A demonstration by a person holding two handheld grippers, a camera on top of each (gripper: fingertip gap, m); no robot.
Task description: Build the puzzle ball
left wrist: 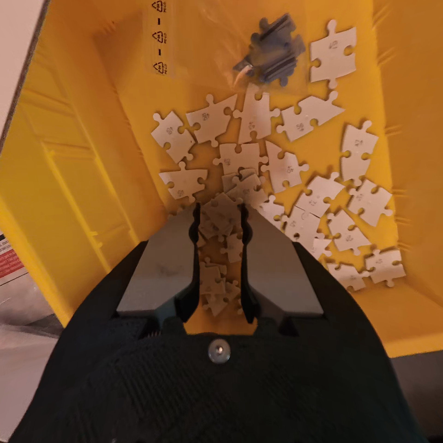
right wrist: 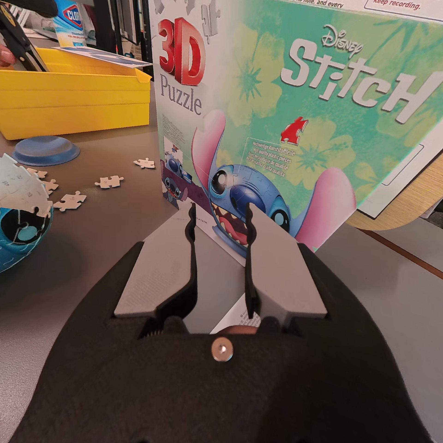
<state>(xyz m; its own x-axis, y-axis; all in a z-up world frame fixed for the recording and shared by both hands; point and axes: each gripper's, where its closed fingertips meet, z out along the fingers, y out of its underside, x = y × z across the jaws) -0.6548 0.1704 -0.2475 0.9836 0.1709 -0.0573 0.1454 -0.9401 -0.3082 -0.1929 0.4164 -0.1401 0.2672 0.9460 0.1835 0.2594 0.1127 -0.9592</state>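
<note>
Grey tabletop point(right wrist: 115, 230) was seen beneath the right gripper point(right wrist: 220, 208), whose jaws were parted and empty. To its far left the half-built puzzle ball point(right wrist: 21, 215) rested, loose pieces point(right wrist: 70, 200) and a blue stand point(right wrist: 46, 149) just beyond it, and the puzzle box point(right wrist: 299, 119) was faced directly ahead. The left gripper point(left wrist: 220, 208) was held narrowly parted above white pieces point(left wrist: 239, 158) inside the yellow bin point(left wrist: 84, 167); nothing was gripped.

Printed writing on: puzzle box point(right wrist: 287, 119) front (large title lettering, small multi-line print), grey puzzle pieces point(left wrist: 290, 167) in the yellow bin point(left wrist: 72, 167) (a number each), clear bag point(left wrist: 159, 36) (symbol strip), blue-white container point(right wrist: 69, 24), red-white label point(left wrist: 9, 261). Wording not transcribed.
</note>
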